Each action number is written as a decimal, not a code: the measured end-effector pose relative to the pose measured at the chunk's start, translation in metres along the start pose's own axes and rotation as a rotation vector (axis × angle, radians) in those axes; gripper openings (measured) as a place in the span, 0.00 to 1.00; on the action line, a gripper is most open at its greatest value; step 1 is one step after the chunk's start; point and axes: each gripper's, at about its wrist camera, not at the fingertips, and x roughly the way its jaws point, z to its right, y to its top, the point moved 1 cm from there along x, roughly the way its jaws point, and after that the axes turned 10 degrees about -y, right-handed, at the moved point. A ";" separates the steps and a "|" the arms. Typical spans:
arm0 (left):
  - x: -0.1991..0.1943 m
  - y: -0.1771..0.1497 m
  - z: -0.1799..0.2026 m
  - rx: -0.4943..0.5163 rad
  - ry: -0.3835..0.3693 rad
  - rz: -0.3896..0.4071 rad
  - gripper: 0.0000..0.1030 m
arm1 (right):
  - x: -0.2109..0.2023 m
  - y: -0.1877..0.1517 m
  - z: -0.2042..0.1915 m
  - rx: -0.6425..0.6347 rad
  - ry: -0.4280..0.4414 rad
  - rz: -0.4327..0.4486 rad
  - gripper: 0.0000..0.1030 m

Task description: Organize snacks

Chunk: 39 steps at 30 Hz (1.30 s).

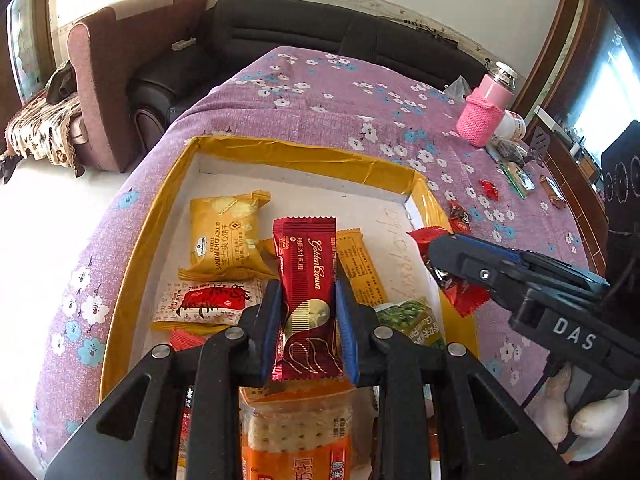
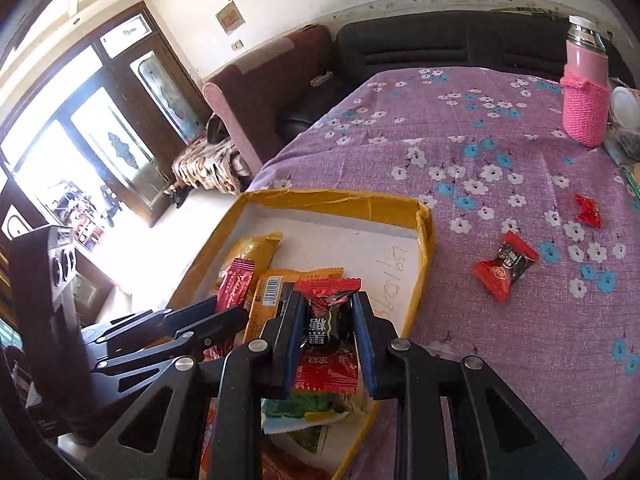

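Note:
A shallow yellow-rimmed box (image 1: 280,150) (image 2: 332,202) lies on the purple flowered tablecloth and holds several snacks. My left gripper (image 1: 307,292) is shut on a dark red Golden Crown wafer bar (image 1: 306,280) above the box; the bar also shows in the right wrist view (image 2: 236,282). My right gripper (image 2: 327,314) is shut on a red and black candy (image 2: 326,320) over the box's right side; it shows in the left wrist view (image 1: 444,256) holding that candy (image 1: 460,288). A yellow cracker pack (image 1: 224,236) lies in the box.
Loose red candies (image 2: 505,266) (image 2: 588,210) lie on the cloth to the right of the box. A pink knit-sleeved bottle (image 2: 586,92) (image 1: 486,108) stands at the far right beside a white jar (image 1: 514,124). A sofa and an armchair stand beyond the table.

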 end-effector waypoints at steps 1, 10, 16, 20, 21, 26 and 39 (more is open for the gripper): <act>0.000 0.000 -0.003 -0.005 -0.008 0.001 0.24 | 0.007 0.001 -0.003 -0.005 -0.015 -0.008 0.24; -0.019 -0.007 -0.012 -0.032 0.030 0.035 0.47 | 0.031 0.009 -0.015 -0.017 -0.056 -0.016 0.31; -0.043 -0.018 -0.002 -0.029 0.146 0.068 0.58 | -0.001 0.006 -0.019 -0.028 -0.057 0.035 0.37; -0.062 -0.028 0.009 -0.021 0.204 0.103 0.68 | -0.029 -0.002 -0.013 -0.009 -0.044 0.059 0.39; -0.067 -0.030 0.012 -0.017 0.216 0.114 0.70 | -0.036 -0.005 -0.012 -0.008 -0.045 0.063 0.39; -0.091 -0.038 0.032 0.012 0.225 0.158 0.71 | -0.065 -0.023 -0.004 -0.005 -0.059 0.084 0.41; -0.133 -0.062 0.077 0.079 0.231 0.224 0.71 | -0.128 -0.059 0.019 0.045 -0.076 0.145 0.45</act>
